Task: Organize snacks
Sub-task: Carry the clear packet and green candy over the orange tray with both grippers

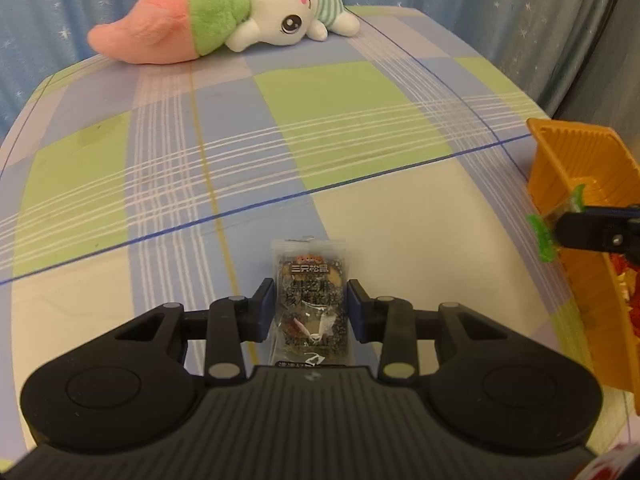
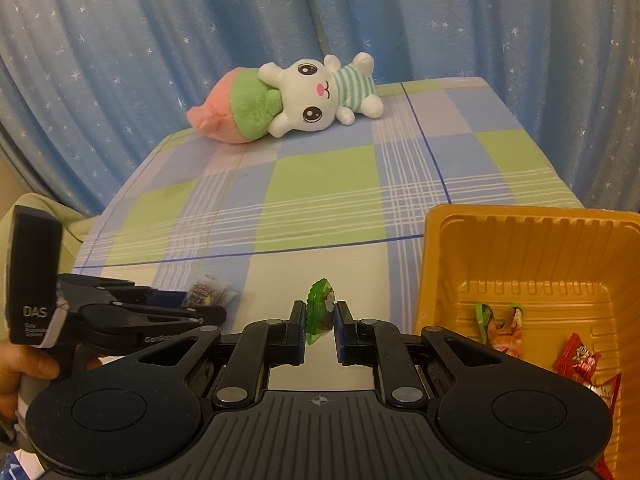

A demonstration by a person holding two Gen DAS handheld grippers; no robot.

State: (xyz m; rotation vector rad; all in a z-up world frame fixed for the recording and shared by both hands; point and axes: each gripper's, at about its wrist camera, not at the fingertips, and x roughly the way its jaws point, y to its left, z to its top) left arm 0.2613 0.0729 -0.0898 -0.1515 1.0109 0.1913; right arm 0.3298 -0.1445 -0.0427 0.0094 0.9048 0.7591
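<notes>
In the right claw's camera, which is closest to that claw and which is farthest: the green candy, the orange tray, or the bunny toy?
1. The green candy: it sits right between the right gripper fingers, so it is nearest.
2. The orange tray: just to the right, on the checked cloth.
3. The bunny toy: far ahead, lying at the back edge by the blue curtain.

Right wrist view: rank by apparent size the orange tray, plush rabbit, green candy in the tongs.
1. Orange tray, though its nearness inflates it.
2. Plush rabbit, farther back, so possibly understated.
3. Green candy, smallest despite being closest, held in the right tongs.
</notes>
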